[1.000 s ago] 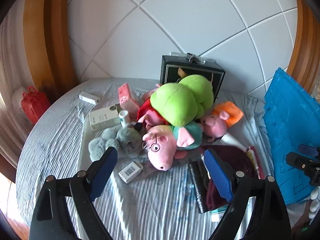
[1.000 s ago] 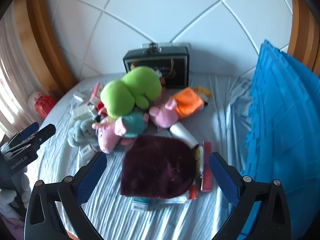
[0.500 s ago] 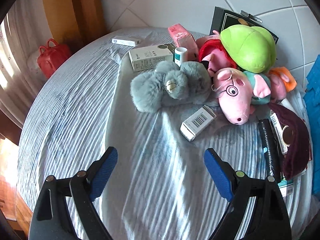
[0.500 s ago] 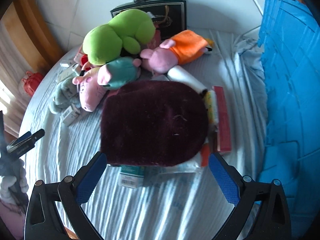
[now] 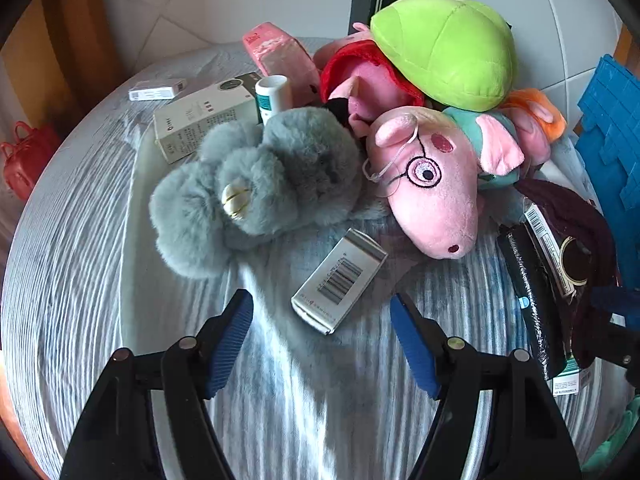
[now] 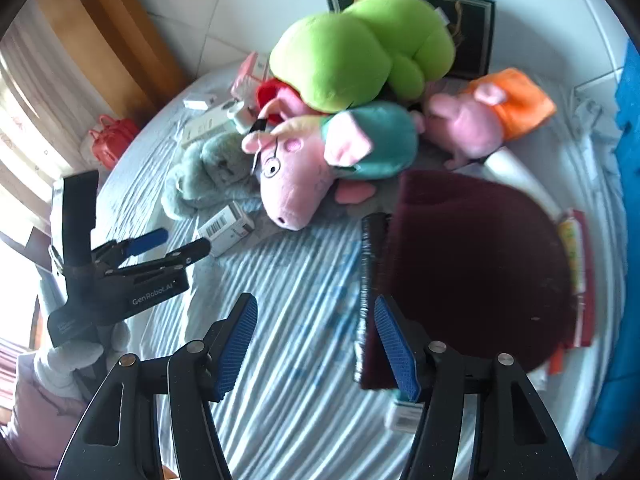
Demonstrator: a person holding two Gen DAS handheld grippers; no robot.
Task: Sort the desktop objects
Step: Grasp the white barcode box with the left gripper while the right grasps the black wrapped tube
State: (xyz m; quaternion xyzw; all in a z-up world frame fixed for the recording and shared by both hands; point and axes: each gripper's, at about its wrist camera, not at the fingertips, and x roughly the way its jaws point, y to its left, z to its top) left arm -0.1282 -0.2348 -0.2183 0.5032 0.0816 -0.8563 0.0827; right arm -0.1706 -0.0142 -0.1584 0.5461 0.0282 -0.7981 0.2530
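L gripper (image 5: 322, 322) & R gripper (image 6: 316, 330): jaws just narrowed, nothing between.

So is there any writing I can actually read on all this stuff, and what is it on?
"GenRobot.AI": on the side of the left gripper, seen from the right wrist.
Barcode box: bars and small print, too small to read.
Beige box: print too small to read.
Pink pack: print blurred.
Black box: gold design, no legible words.

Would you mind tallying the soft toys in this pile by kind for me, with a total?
Pink pigs: 3 (teal-dressed pig, orange-dressed pig, red-dressed pig)
Green plush: 1
Grey fluffy plush: 1
Total: 5
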